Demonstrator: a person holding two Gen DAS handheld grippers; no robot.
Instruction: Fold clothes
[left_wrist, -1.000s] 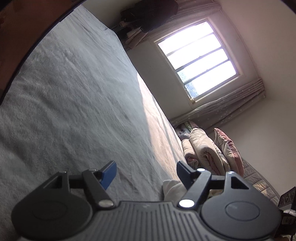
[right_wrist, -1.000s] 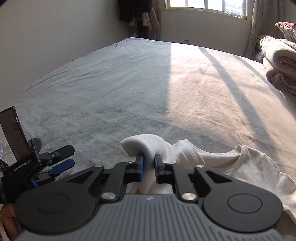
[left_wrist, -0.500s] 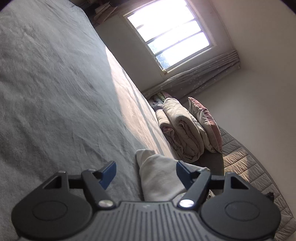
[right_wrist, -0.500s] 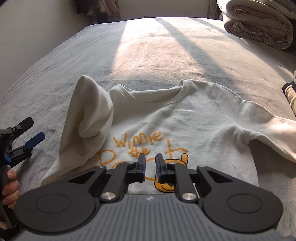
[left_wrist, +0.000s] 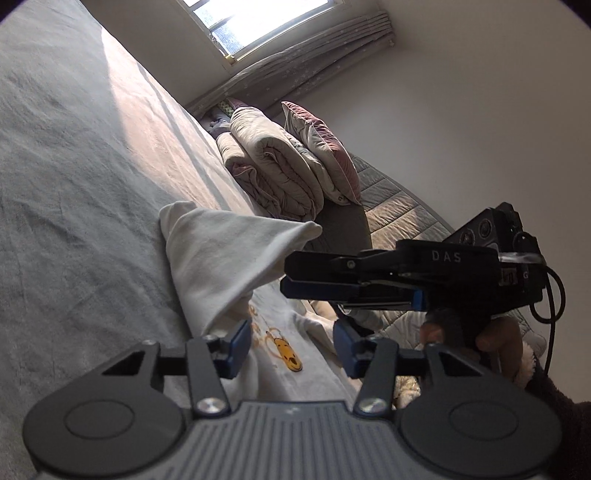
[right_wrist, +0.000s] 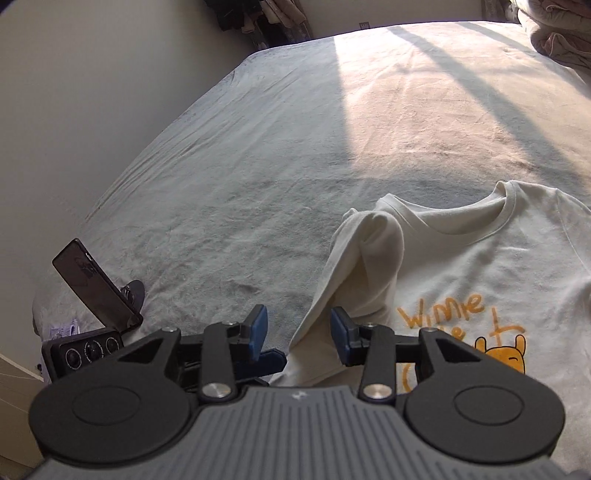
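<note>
Sunlit bedroom: grey bed (right_wrist: 258, 177) filled most of both views, a broad band of window light across it. Folded quilts (left_wrist: 273, 173) and a pillow (left_wrist: 321, 155) lay stacked at the bed's far side under the curtained window (left_wrist: 258, 22).

Cream T-shirt (right_wrist: 480, 266) lay flat on the bed, orange lettering up, one sleeve (right_wrist: 369, 266) folded inward over the chest.

Left hand-held gripper (left_wrist: 291, 345) hovered low over the shirt, jaws wide apart, holding nothing. Right hand-held gripper (right_wrist: 298, 334) sat at the shirt's side edge, jaws likewise spread, empty. Phone (right_wrist: 92, 284) was propped near the bed's edge.
</note>
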